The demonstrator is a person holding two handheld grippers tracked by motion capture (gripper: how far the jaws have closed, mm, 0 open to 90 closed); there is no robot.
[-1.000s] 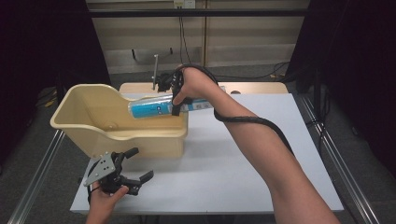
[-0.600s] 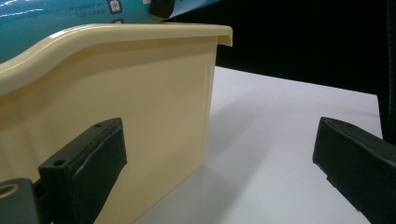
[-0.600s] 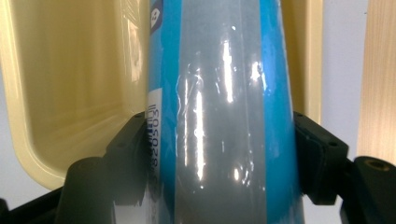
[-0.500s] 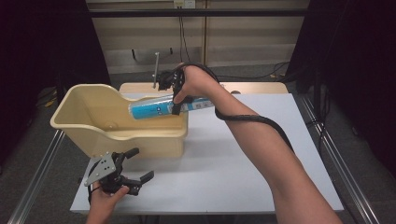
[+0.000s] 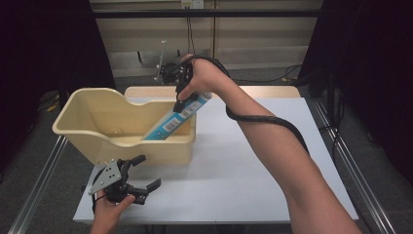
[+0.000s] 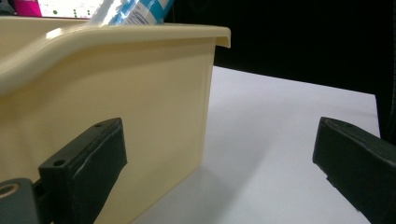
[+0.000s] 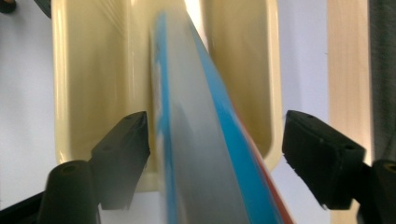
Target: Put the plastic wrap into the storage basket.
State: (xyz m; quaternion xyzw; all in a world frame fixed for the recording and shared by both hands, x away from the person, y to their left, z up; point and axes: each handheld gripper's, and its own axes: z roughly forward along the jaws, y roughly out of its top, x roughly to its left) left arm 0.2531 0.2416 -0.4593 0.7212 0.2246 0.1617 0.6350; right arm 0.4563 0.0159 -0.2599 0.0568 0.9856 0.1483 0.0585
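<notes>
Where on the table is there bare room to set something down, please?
The white table is bare right of the beige tub, beneath the reaching forearm. It is crowded on the left, where the left gripper sits before the tub holding the blue box.

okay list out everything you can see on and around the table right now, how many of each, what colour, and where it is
Tub: one, cream plastic, left half of the table.
Packet: one, blue and white, tilted with its lower end inside the tub and its upper end over the right rim.
Table: one, white top, with a wooden strip along the far edge.
Left tongs: one, black with a grey plate, near the front left edge beside the tub, jaws apart.
Right tongs: one, black, above the tub's right rim at the packet's upper end; jaws apart in the right gripper view.
Right forearm: one, a black cable around it.
</notes>
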